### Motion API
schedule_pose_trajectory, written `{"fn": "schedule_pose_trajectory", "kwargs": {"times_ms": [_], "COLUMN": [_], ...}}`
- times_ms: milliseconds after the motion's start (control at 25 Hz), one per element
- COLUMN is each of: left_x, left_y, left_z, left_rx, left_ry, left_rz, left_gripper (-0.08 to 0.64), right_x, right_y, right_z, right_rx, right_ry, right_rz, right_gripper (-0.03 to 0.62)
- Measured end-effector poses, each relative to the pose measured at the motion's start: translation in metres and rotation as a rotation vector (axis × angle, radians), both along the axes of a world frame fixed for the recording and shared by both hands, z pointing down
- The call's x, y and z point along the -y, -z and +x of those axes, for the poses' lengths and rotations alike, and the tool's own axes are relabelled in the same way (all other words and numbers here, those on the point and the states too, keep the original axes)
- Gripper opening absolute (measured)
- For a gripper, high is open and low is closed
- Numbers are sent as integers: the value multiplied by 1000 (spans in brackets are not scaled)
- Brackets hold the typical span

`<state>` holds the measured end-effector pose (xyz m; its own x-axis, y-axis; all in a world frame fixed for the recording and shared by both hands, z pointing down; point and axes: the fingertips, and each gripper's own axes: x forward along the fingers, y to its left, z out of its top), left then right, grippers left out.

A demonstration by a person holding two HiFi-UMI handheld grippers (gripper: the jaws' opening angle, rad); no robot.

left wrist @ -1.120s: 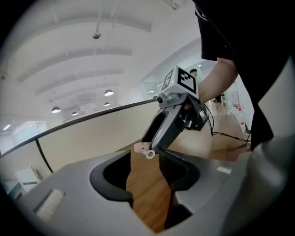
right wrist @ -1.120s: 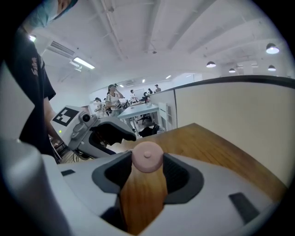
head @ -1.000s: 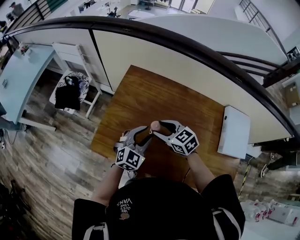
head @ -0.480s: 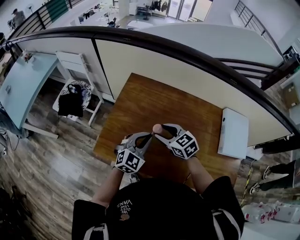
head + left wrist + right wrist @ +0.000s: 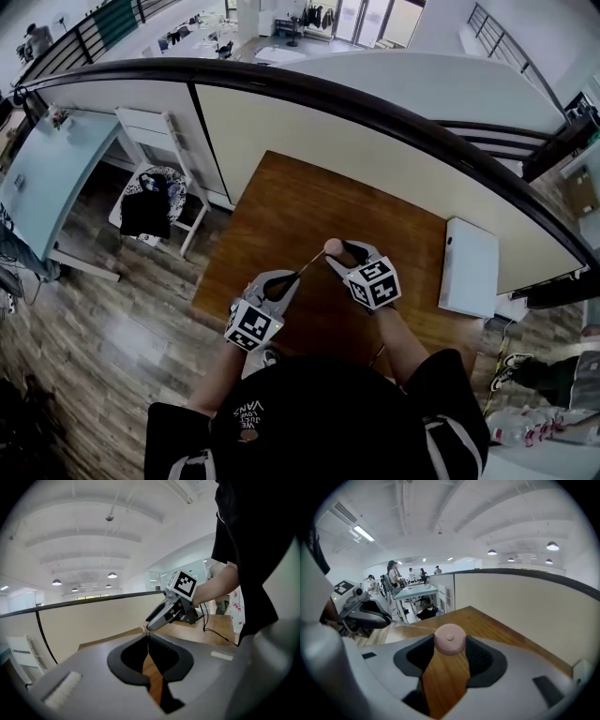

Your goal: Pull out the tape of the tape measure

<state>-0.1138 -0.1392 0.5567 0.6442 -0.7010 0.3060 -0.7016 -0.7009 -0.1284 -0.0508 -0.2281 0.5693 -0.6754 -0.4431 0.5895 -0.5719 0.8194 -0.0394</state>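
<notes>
A small round pink tape measure (image 5: 332,247) (image 5: 450,638) is held above the wooden table (image 5: 281,206), with my right gripper (image 5: 339,251) (image 5: 450,646) shut on it. A thin tape (image 5: 312,262) (image 5: 412,626) runs from it down-left to my left gripper (image 5: 296,276) (image 5: 148,635). That gripper's jaws are shut on the tape's end. In the left gripper view the right gripper (image 5: 159,617) and the pink case (image 5: 144,626) show just past the shut tips. In the right gripper view the left gripper (image 5: 391,619) shows at the left.
A beige partition with a dark rail (image 5: 394,112) runs behind the table. A white box (image 5: 467,267) stands at the table's right end. Left of the table are a white chair with a black bag (image 5: 148,202) and a pale blue desk (image 5: 37,178). The floor is wood plank.
The left gripper's jaws went from open to shut at the tape measure. The two grippers then drew apart, the right one up and right, and a short length of tape now spans them.
</notes>
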Motion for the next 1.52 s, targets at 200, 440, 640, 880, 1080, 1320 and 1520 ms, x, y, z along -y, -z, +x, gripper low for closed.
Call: {"fn": "schedule_pose_trajectory", "kwargs": {"times_ms": [200, 440, 640, 880, 1080, 1320, 1520], "left_x": [-5, -17, -24, -11, 13, 38, 57], "left_y": [2, -4, -12, -23, -39, -55, -71], "left_z": [-10, -21, -30, -29, -30, 3, 34], "left_rx": [-28, -32, -38, -49, -56, -32, -15], "left_ry": [7, 22, 40, 83, 138, 101, 62], "left_rz": [-18, -44, -74, -105, -154, -191, -237], "left_gripper": [14, 14, 14, 15, 15, 15, 15], "right_x": [10, 28, 41, 34, 24, 17, 19], "right_y": [-16, -31, -41, -57, -69, -80, -89], "right_z": [10, 39, 73, 94, 104, 123, 146], "right_rx": [-68, -111, -143, -154, -132, -104, -87], "right_ry": [-41, -148, -257, -299, -317, -339, -383], "right_rz": [-10, -43, -61, -104, -145, -178, -200], "right_gripper": [216, 216, 216, 216, 216, 216, 216]}}
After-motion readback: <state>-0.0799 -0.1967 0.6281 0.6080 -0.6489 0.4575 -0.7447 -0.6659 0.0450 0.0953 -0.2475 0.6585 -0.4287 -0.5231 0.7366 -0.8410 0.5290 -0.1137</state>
